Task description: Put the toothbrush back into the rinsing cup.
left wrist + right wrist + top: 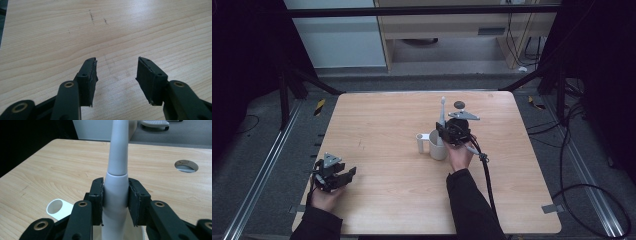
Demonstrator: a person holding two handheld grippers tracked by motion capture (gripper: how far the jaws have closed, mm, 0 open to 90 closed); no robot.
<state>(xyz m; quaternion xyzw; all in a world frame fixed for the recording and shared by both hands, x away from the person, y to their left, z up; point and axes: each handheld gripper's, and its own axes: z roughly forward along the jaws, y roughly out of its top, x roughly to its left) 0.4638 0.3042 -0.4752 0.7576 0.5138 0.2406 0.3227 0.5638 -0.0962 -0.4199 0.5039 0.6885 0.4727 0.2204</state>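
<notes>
A white electric-toothbrush-like handle (442,111) stands upright in a white mug (437,149) near the middle of the wooden table (387,125). My right gripper (445,131) is shut on it. In the right gripper view both pads press the thick white body (115,192) from either side, with the mug's handle (58,208) below at the left. My left gripper (346,176) rests near the table's front left edge. In the left gripper view the left gripper (116,75) stands open with only bare wood between the jaws.
A round cable hole (459,104) lies in the tabletop just behind the mug and appears again as a cable hole (186,165) in the right gripper view. The right gripper's black cable (486,175) trails toward the front edge. Dark frame bars border the table.
</notes>
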